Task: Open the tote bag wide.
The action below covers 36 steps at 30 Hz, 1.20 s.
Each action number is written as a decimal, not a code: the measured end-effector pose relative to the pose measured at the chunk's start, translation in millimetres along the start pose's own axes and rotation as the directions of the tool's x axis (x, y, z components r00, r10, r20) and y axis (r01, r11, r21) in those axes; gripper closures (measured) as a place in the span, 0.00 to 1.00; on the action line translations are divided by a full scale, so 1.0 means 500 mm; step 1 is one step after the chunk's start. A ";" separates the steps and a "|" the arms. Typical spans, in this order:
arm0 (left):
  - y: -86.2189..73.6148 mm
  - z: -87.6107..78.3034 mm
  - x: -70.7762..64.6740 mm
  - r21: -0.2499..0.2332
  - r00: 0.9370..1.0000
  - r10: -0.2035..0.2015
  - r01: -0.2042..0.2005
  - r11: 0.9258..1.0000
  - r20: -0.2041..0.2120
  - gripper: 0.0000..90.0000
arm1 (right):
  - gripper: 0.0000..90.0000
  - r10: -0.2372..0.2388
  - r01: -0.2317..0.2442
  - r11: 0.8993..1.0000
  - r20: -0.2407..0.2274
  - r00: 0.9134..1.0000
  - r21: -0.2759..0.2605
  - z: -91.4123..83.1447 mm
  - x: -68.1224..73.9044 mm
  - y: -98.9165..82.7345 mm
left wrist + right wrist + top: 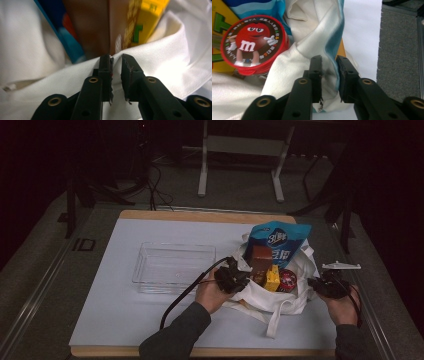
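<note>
Tote bag (pixel 280 295) on white surface (pixel 125 320), right of clear tray (pixel 172 267), both rims pinched.
Blue snack bag (pixel 277 240), brown box (pixel 261 262), yellow box (pixel 272 277), red tin (pixel 253 45) inside. Left gripper (pixel 116 58) clamps near rim fabric; right gripper (pixel 329 60) has a fold of the far rim between its jaws.

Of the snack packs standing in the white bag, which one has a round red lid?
The M&M's tub, nearest the right gripper. The blue bag, brown box and yellow box are not round.
</note>
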<state>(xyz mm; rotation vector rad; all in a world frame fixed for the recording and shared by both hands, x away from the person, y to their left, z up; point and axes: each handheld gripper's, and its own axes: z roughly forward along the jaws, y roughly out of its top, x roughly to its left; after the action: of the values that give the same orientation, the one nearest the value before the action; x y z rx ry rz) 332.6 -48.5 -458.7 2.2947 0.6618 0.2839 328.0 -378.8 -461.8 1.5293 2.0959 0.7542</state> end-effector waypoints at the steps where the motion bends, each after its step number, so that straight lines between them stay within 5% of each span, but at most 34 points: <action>1: -0.005 0.004 -0.003 0.008 1.000 0.002 -0.002 1.000 -0.002 0.89 | 0.79 0.002 -0.002 1.000 0.001 1.000 -0.009 -0.005 0.001 -0.003; 15: -0.056 0.047 -0.023 0.037 1.000 -0.021 0.020 0.999 0.004 0.91 | 0.54 0.018 -0.017 0.978 0.001 1.000 -0.206 -0.105 0.083 -0.064; 22: -0.058 0.053 -0.024 0.031 0.999 -0.035 0.035 0.999 0.000 0.92 | 0.69 -0.053 0.059 0.960 0.028 0.998 -0.275 -0.139 0.130 -0.100; 25: -0.058 0.052 -0.023 0.033 0.999 -0.033 0.033 0.999 0.001 0.92 | 0.81 -0.096 0.097 0.972 0.011 0.995 -0.214 -0.115 0.139 -0.105; 31: -0.061 0.054 -0.021 0.028 0.999 -0.036 0.036 0.999 0.007 0.92 | 0.90 -0.064 0.062 0.990 -0.011 0.998 -0.126 -0.035 0.122 -0.116; 36: -0.063 0.055 -0.021 0.024 0.999 -0.041 0.040 0.999 0.012 0.91 | 0.93 -0.049 0.047 0.995 -0.028 0.998 -0.083 0.007 0.114 -0.130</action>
<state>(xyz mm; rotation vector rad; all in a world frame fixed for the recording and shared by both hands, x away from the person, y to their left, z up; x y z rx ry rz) 322.5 -51.0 -500.6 2.3010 0.7081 0.2441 266.9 -339.3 -508.6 1.4274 2.0885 0.8410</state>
